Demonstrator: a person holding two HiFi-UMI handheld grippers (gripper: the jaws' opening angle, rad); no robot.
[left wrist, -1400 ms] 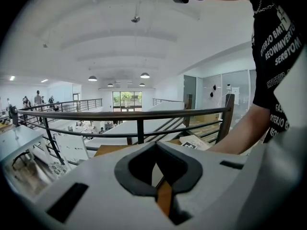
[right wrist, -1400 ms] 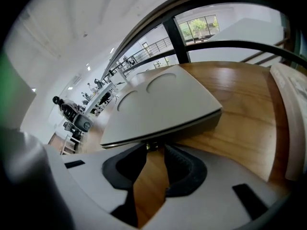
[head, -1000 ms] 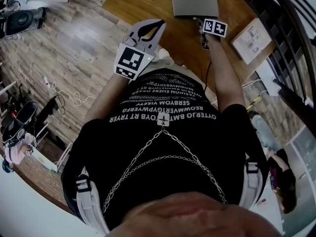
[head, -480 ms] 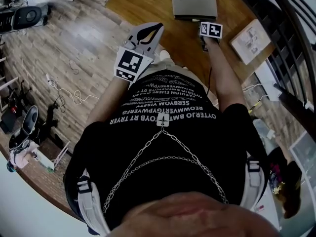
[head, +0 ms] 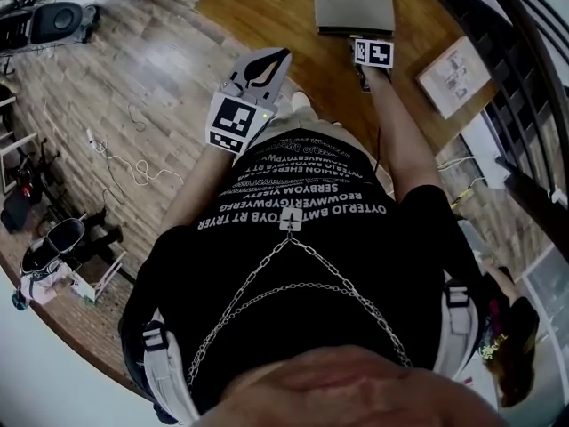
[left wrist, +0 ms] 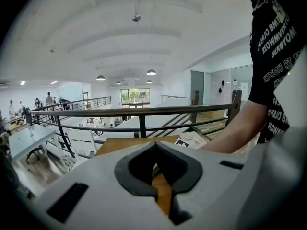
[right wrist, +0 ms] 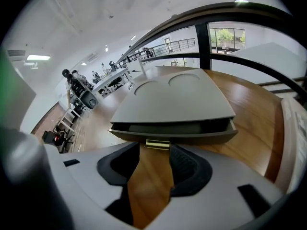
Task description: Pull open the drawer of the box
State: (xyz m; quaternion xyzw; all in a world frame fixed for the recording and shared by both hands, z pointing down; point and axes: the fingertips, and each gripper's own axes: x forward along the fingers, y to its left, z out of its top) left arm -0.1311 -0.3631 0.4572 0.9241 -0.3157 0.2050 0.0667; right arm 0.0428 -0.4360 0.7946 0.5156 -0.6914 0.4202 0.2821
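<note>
A flat grey box (head: 353,3) with two round dents on top lies on the wooden table (head: 267,16). Its drawer (right wrist: 172,128) stands out a little, showing a dark slot under the lid. A small brass handle (right wrist: 157,144) sits on the drawer front. My right gripper (right wrist: 156,150) is right at that handle; its jaws have just been opening and now stand apart, with the handle at their tips and not squeezed. In the head view the right gripper (head: 357,39) is mostly under its marker cube. My left gripper (head: 286,53) hovers over the table's left part, tips together, empty (left wrist: 154,145).
An open booklet (head: 452,74) lies on the table right of the box and also shows as a booklet (left wrist: 192,139) in the left gripper view. A dark metal railing (left wrist: 139,111) runs behind the table. Left of the table's edge is wooden floor with cables (head: 116,163).
The left gripper has shifted a little over the table. The right gripper stays at the box's front.
</note>
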